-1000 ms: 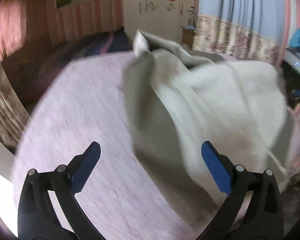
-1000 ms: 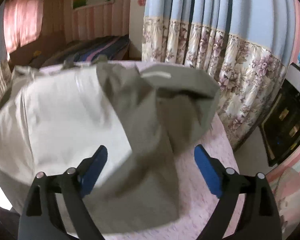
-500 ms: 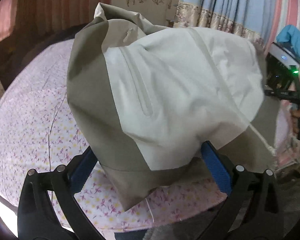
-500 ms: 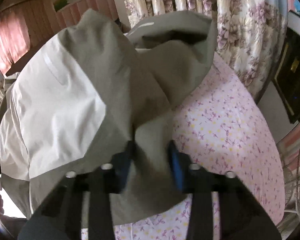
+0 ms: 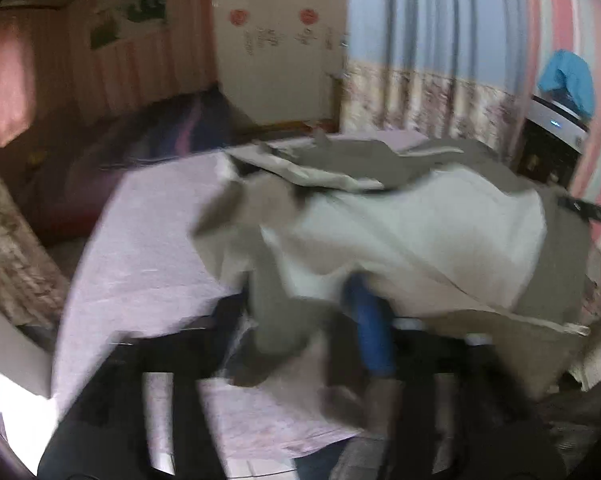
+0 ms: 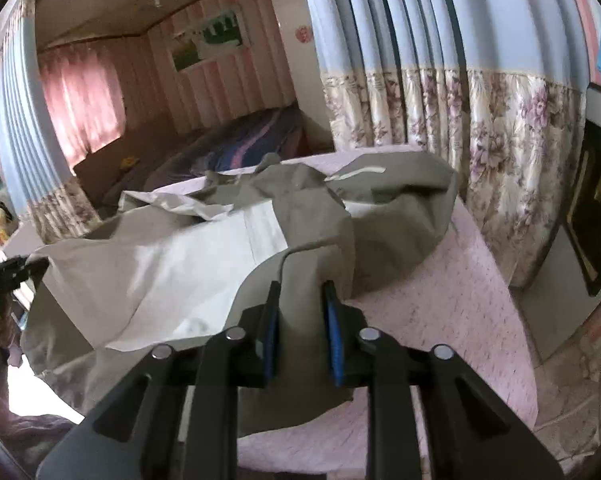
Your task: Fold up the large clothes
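The jacket [image 6: 188, 264], grey-and-white, is bunched on the pink bench [image 6: 452, 292]. Right tongs [image 6: 300, 320], just eased wider, pinch a grey fold at six o'clock; left tongs [image 5: 300, 328], blurred, also grip cloth. Lifting step; next, spread it flat toward twelve o'clock.

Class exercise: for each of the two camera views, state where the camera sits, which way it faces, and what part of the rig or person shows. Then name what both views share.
Left wrist: sits on the left gripper, looking forward and down across the bed toward the wardrobe; blurred black fingers, fabric between them.
Right wrist: sits on the right gripper, facing the curtains; fingers closed on a fold.
Shared: the grey-and-white jacket, bed, curtains.
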Action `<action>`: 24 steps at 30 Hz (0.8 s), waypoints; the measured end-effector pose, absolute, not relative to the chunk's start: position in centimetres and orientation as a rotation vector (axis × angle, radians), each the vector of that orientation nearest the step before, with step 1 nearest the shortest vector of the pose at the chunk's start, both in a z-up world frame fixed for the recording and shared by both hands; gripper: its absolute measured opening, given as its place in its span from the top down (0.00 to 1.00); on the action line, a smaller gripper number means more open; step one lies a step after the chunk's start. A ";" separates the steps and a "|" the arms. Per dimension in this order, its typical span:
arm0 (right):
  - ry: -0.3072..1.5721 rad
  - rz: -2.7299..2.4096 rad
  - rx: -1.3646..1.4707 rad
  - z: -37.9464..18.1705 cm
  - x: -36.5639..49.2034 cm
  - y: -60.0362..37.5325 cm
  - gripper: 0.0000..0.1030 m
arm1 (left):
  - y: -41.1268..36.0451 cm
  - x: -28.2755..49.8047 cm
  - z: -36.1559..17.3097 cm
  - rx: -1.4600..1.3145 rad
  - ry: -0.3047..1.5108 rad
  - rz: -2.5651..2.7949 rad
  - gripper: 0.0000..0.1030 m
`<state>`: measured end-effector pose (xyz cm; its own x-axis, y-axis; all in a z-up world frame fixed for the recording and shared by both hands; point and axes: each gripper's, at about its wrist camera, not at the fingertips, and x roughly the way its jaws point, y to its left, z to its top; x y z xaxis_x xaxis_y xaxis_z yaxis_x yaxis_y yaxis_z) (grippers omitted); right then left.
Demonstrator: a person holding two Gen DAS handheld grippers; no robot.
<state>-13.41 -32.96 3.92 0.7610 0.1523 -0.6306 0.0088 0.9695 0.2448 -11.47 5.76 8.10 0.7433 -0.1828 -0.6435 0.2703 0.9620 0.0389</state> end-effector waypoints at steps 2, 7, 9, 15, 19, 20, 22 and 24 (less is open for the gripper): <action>0.703 0.015 0.189 3.3 -13.9 -33.2 0.25 | 6.9 -11.3 7.6 0.171 0.721 -0.177 0.03; 0.700 -0.014 0.187 4.0 -12.4 -34.8 0.24 | 10.0 -9.4 5.2 0.140 0.817 -0.080 0.03; 0.698 -0.012 0.147 4.6 -9.6 -35.1 0.21 | 10.2 -7.8 5.4 0.160 0.792 -0.068 0.03; 0.675 0.005 0.132 5.1 3.5 -34.5 0.21 | 8.7 1.8 6.3 0.083 0.736 -0.087 0.03; 0.702 0.000 0.112 4.4 12.9 -32.8 0.21 | 6.6 10.6 6.0 0.003 0.718 -0.075 0.03; 0.712 -0.003 0.104 4.0 15.2 -32.3 0.21 | 6.2 12.4 5.8 -0.024 0.713 -0.090 0.03; 0.752 0.011 0.119 2.7 20.3 -31.5 0.20 | 5.3 16.7 4.9 -0.075 0.742 -0.084 0.03; 0.798 0.028 0.132 0.8 24.7 -30.6 0.20 | 3.6 20.0 3.3 -0.043 0.759 -0.052 0.03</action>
<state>24.73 -30.61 0.83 0.6980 0.0749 -0.7121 0.0247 0.9914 0.1285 19.96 3.59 3.29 0.7242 -0.0623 -0.6868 0.0313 0.9979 -0.0574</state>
